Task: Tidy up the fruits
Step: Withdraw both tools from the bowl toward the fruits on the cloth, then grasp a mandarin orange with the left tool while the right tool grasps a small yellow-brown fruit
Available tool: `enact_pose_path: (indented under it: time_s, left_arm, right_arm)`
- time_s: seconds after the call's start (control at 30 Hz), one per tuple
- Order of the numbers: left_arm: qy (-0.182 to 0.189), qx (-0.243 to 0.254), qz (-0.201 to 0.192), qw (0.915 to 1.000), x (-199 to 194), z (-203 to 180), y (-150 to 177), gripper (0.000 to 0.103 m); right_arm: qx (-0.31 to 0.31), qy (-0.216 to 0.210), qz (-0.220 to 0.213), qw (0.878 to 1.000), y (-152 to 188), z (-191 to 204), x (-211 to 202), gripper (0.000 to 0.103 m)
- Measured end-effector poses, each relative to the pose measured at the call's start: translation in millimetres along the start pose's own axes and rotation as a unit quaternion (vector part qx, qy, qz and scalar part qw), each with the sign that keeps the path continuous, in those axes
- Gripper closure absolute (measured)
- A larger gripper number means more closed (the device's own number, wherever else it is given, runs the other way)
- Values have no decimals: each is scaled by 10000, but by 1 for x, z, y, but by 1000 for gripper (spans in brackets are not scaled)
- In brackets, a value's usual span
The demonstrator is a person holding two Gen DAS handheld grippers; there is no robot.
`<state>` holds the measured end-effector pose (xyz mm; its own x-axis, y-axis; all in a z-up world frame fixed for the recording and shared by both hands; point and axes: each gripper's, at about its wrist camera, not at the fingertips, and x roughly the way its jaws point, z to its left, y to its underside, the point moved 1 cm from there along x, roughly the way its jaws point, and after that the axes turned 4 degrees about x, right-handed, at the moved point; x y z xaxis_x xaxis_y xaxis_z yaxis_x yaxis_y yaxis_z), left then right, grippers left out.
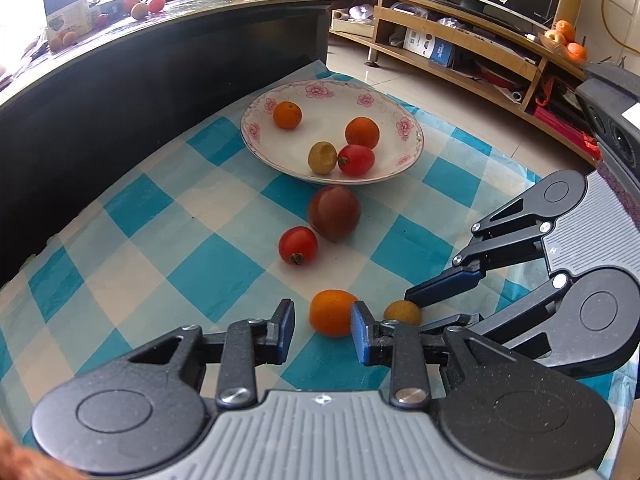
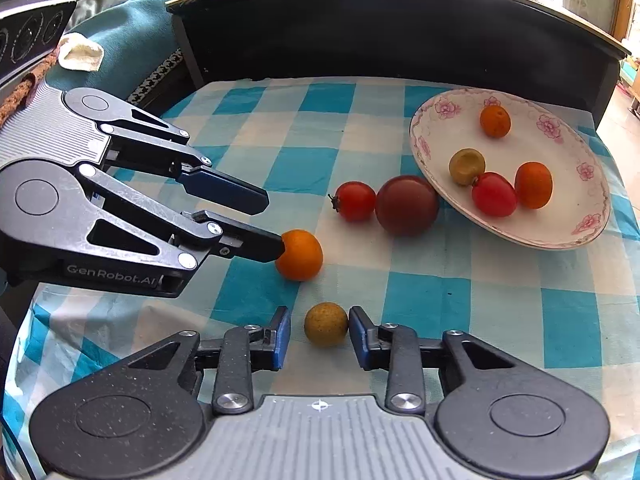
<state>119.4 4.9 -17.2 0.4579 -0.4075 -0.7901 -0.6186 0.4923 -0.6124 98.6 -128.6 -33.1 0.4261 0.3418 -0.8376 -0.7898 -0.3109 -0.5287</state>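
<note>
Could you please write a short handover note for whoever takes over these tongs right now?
Left tongs: open, one finger against the orange fruit on the checked cloth.
Right tongs: open around the small yellow-brown fruit, not closed yet.
Done: four fruits lie in the floral plate.
Left: those two, plus the red tomato and the dark round fruit lying beside the plate.

Glossy glazed ceramic plate [image 1: 256, 128], thin checked cloth [image 1: 200, 280] slightly creased, smooth shiny tomato [image 1: 298, 245], matt speckled yellow fruit [image 2: 326, 324]
</note>
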Motion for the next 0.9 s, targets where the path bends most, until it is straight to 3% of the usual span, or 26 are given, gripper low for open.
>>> enact_pose_path:
  time_s: [0.17, 0.43, 0.9]
  left_arm:
    - [15, -6, 76, 10000, 7, -2, 0, 63]
    - [92, 85, 108, 9999, 17, -9, -2, 57]
    - [51, 282, 275, 9992, 26, -18, 4, 59]
  right_arm:
    - [-21, 31, 87, 10000, 2, 0, 3, 84]
    - [48, -26, 59, 10000, 2, -3, -2, 84]
    - [-111, -34, 121, 9999, 2, -1, -2, 82]
